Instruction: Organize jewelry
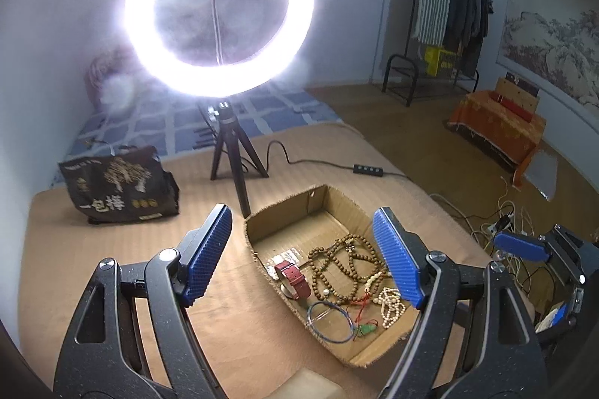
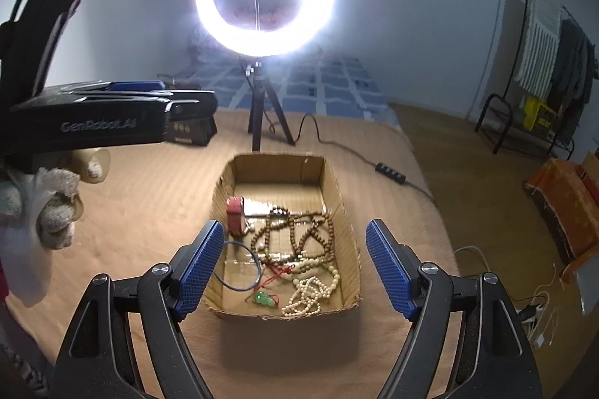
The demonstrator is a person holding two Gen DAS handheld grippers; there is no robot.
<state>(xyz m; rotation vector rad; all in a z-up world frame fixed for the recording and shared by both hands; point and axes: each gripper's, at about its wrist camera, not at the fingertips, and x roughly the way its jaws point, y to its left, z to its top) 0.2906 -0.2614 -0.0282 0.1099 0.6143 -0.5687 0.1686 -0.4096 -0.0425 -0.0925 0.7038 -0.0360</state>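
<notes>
Jewelry all sits in the cardboard box (image 2: 329, 182): beads (image 2: 295, 234), watch (image 2: 236, 215), bangle (image 2: 239, 268). Both tongs, left (image 1: 303, 256) and right (image 2: 295, 268), spread and empty. Looks basically done.

Straight ahead of the tongs a lit ring light (image 1: 219, 4) stands on a small black tripod (image 1: 230, 152) on the tan bed cover (image 1: 123, 241). Its black cable (image 1: 299, 161) runs off to the right of the tongs to an inline switch (image 1: 368, 170). Ahead and to the left sits a dark printed bag (image 1: 119, 185). Beyond the tripod lies a blue checked blanket (image 1: 262, 110). Far right of the tongs a clothes rack (image 1: 449, 21) stands by the wall, with an orange-draped low stand (image 1: 498, 129) and tangled white cords (image 1: 505, 215) on the floor.
</notes>
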